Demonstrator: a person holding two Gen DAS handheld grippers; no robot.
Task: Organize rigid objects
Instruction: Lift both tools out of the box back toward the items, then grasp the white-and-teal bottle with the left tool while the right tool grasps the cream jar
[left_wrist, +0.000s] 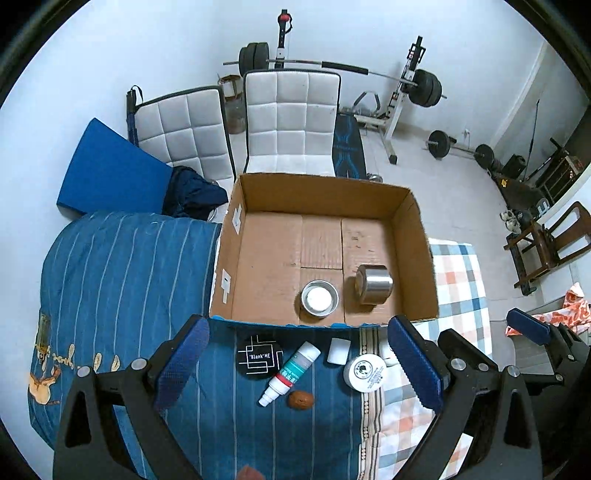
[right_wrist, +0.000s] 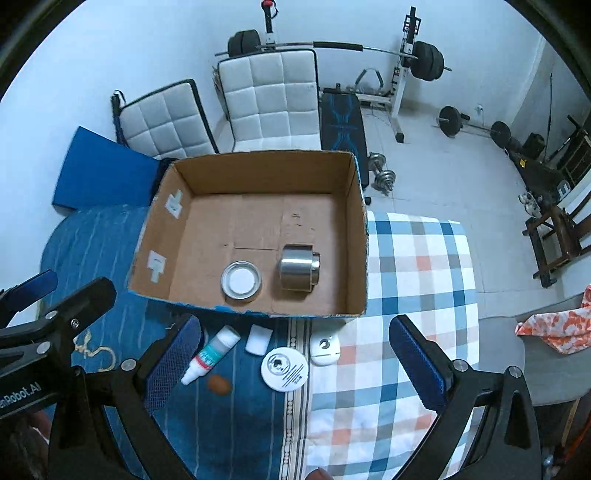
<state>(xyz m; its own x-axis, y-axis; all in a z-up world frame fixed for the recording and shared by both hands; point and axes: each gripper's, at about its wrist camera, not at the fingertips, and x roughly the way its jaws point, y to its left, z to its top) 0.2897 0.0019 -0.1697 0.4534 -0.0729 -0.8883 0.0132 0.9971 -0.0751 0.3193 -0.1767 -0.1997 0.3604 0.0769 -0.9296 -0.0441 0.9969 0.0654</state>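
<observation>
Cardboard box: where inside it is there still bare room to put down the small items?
Cardboard box: the whole far half and the left side of its floor are bare. Crowded only at the near right, where the metal dish and the steel canister, lying on its side, sit close together.

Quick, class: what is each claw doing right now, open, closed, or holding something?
Left claw: open, holding nothing.
Right claw: open, holding nothing.
</observation>
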